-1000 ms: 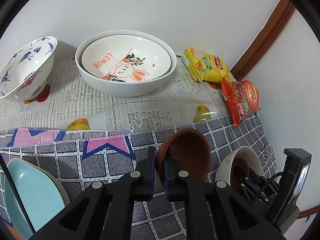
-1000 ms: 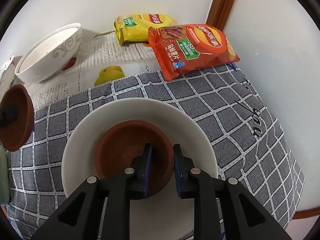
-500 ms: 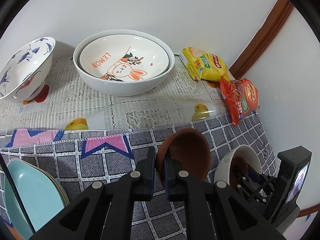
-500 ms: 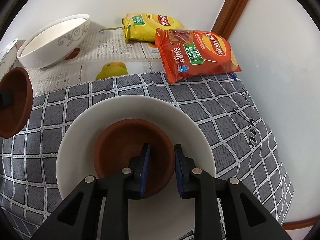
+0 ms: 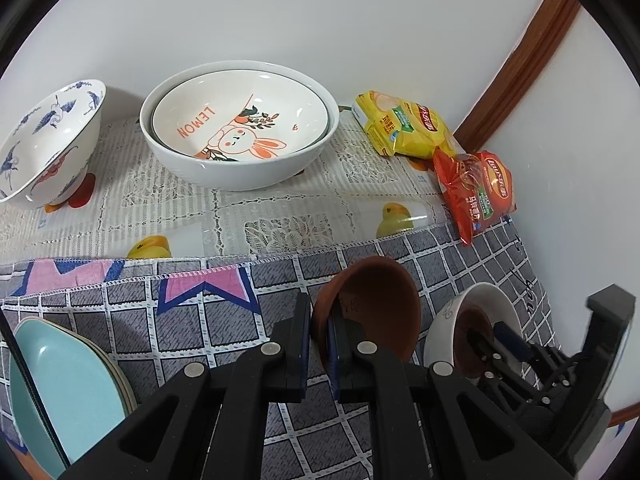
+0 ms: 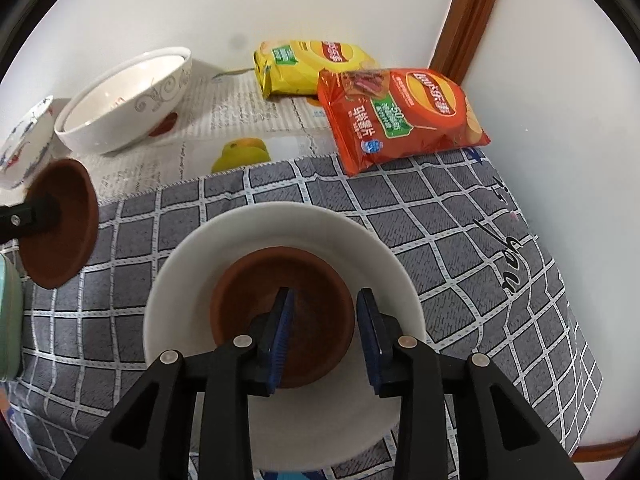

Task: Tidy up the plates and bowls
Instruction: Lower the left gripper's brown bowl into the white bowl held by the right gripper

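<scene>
My left gripper (image 5: 319,322) is shut on the rim of a small brown clay bowl (image 5: 376,308) and holds it tilted above the grey checked cloth; it also shows at the left of the right wrist view (image 6: 60,224). My right gripper (image 6: 324,320) is open, its jaws spread over a second brown clay bowl (image 6: 280,304) that sits inside a white bowl (image 6: 192,280). In the left wrist view that white bowl (image 5: 448,320) stands at the lower right with the right gripper reaching into it.
At the back stand a lemon-print bowl (image 5: 240,120) nested in a large white bowl (image 5: 240,172), and a blue-patterned bowl (image 5: 44,140). Turquoise plates (image 5: 60,392) are stacked at the lower left. Yellow (image 6: 312,64) and red (image 6: 400,116) chip bags lie by the corner wall.
My right gripper has opened and let go of the brown clay bowl inside the white bowl. My left gripper still holds its brown bowl in about the same place.
</scene>
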{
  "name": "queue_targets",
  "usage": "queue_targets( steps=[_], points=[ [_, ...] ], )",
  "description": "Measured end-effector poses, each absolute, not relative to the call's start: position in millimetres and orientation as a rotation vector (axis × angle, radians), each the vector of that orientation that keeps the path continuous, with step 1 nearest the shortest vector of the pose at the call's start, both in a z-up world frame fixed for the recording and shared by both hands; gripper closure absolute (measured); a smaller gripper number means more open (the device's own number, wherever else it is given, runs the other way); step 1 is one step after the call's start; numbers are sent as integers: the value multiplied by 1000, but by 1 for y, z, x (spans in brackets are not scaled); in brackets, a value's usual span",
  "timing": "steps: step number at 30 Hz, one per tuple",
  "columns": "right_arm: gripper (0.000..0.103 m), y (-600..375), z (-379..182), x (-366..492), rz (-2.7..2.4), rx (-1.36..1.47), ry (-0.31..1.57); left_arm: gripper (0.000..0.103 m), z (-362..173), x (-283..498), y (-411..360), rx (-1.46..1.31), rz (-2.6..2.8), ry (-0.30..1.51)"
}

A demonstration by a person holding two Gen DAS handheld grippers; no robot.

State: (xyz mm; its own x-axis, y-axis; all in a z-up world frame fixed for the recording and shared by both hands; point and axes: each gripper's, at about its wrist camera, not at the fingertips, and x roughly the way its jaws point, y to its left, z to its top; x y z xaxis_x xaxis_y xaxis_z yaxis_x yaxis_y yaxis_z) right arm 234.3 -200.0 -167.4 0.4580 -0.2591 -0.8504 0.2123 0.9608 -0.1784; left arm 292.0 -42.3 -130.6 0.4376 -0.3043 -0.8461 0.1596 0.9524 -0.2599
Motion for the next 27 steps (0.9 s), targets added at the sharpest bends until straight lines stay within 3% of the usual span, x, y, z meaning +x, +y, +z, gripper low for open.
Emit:
queue_targets(
  steps=[27],
  points=[
    [67,-244,-98,161,-270,75,879,95,-87,255,-86,-59,-305,1036]
  ],
)
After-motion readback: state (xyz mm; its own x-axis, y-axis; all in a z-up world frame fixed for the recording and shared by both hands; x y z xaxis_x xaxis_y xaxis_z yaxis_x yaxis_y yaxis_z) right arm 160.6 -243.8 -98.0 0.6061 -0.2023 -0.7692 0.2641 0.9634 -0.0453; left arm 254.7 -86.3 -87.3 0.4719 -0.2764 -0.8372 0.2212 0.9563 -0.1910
